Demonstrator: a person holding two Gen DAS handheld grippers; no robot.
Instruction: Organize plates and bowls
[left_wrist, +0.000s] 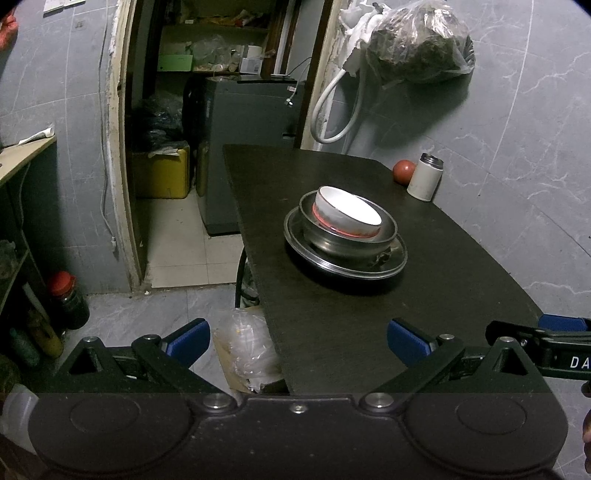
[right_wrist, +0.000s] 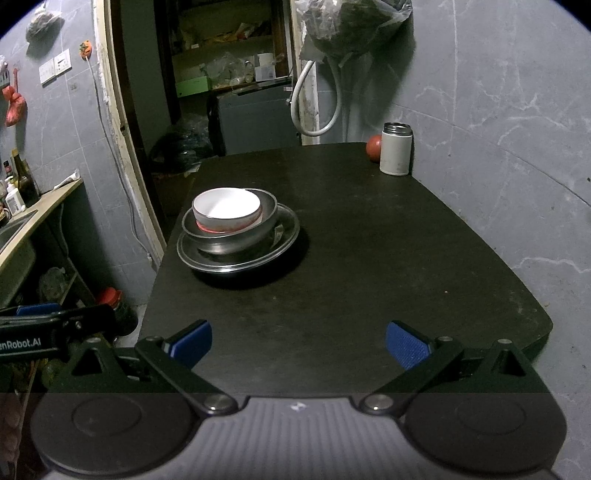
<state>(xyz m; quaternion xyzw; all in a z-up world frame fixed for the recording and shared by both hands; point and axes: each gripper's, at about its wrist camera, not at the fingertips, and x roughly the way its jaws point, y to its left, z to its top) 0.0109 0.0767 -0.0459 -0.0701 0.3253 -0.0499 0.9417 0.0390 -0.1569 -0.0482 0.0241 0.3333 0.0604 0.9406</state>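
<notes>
On the dark rectangular table (right_wrist: 369, 258) sits a stack — white ceramic bowl (right_wrist: 227, 206) inside a steel bowl (right_wrist: 236, 236) on a round steel plate (right_wrist: 284, 236). Both the left gripper (left_wrist: 298, 345) and right gripper (right_wrist: 298, 345) are released (blue pads spread), well short of it.

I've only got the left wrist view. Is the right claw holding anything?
Observer: No. The right claw is open and empty, over the near end of the table.
Operator: What's on the left past the table, beyond what I can see?
Observer: A sink set into the counter there.
Operator: Anything on that counter?
Observer: Bottles standing behind the sink.
</notes>
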